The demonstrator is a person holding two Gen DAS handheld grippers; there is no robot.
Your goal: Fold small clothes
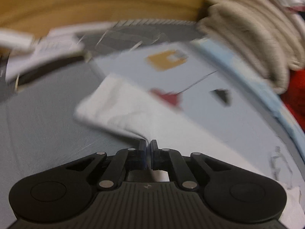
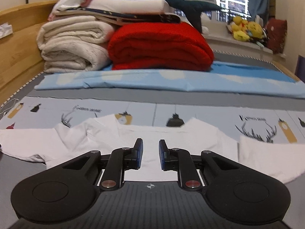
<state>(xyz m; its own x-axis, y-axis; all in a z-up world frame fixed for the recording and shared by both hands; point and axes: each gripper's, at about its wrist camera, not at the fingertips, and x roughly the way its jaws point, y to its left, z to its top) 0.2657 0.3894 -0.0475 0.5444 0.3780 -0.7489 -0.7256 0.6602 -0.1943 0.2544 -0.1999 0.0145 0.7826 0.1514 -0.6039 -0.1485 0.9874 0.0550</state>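
Note:
A small white shirt (image 2: 148, 139) lies spread flat on the printed pale-blue bed sheet (image 2: 209, 112), sleeves out to both sides. My right gripper (image 2: 151, 147) is open and empty, hovering low over the shirt's middle. In the blurred left wrist view, my left gripper (image 1: 148, 143) is shut on an edge of the white shirt (image 1: 118, 110), which is lifted and folded over just ahead of the fingertips.
A stack of cream blankets (image 2: 72, 45) and a folded red blanket (image 2: 162, 47) sit at the far end on a light blue cloth (image 2: 171, 80). A wooden bed frame (image 2: 17, 43) runs along the left. Plush toys (image 2: 246, 28) line the windowsill.

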